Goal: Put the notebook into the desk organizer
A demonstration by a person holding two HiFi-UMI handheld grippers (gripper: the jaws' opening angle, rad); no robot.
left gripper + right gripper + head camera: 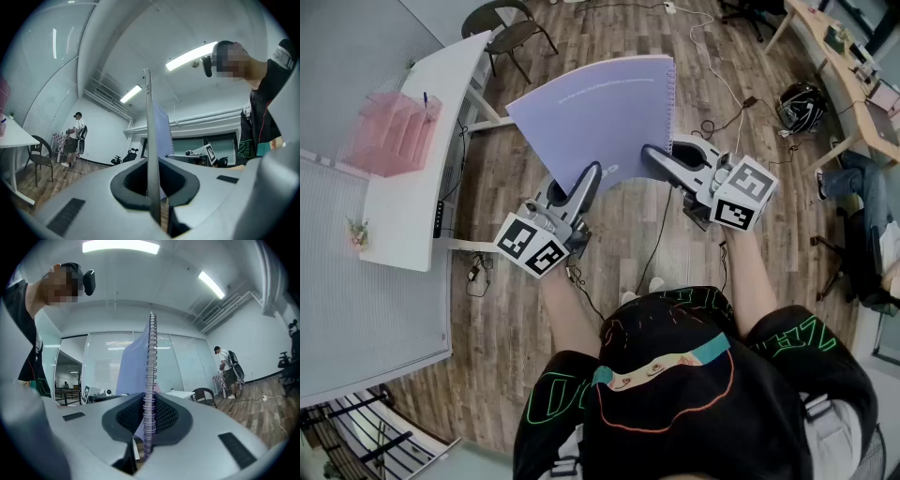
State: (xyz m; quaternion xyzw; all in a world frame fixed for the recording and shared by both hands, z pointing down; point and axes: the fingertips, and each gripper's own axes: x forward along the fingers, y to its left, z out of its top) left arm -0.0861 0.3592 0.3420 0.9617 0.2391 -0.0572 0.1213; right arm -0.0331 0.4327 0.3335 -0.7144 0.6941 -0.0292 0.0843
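Above the wood-plank floor (487,309), a lavender spiral-bound notebook (600,117) hangs in the air between both tongs. The left tongs (592,178) pinch its lower edge and the right tongs (654,157) clamp its wire spine. Well apart, a pink translucent desk organizer (392,131) stands on the white table (408,216).

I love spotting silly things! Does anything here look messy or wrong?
Nothing is broken or spilled. The purple notebook is up in the air, pinched by both the left gripper and the right gripper, away from the pink desk organizer on the white desk. Loose cables trail across the wooden floor.
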